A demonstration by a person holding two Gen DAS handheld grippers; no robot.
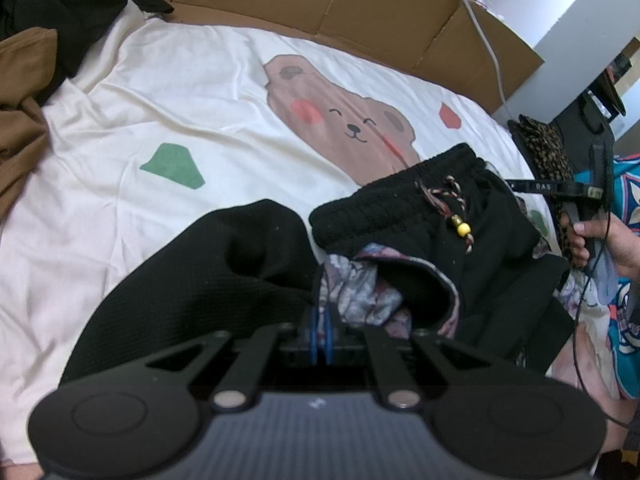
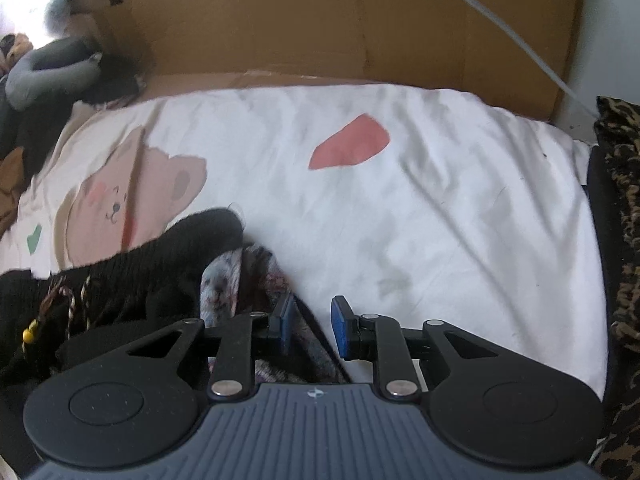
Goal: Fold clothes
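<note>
Left wrist view: left gripper (image 1: pixel 320 334) clamped on patterned lining edge of black shorts (image 1: pixel 400 216), bunched on near part of bear-print sheet (image 1: pixel 160 92).

Right wrist view: right gripper (image 2: pixel 313 326) with jaws apart, fabric edge lying between pads (image 2: pixel 339 326), not pinched.

Risks: single-layer grip slipping; beaded drawstring (image 1: pixel 462 228) snagging; uneven fold from bunched waistband (image 1: pixel 384 196).

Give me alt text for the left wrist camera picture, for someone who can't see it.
The left gripper, its blue pads shut, pinches the edge of black shorts with a patterned lining and a beaded drawstring. They lie crumpled on a white bedsheet printed with a smiling bear, with cardboard behind.
</note>
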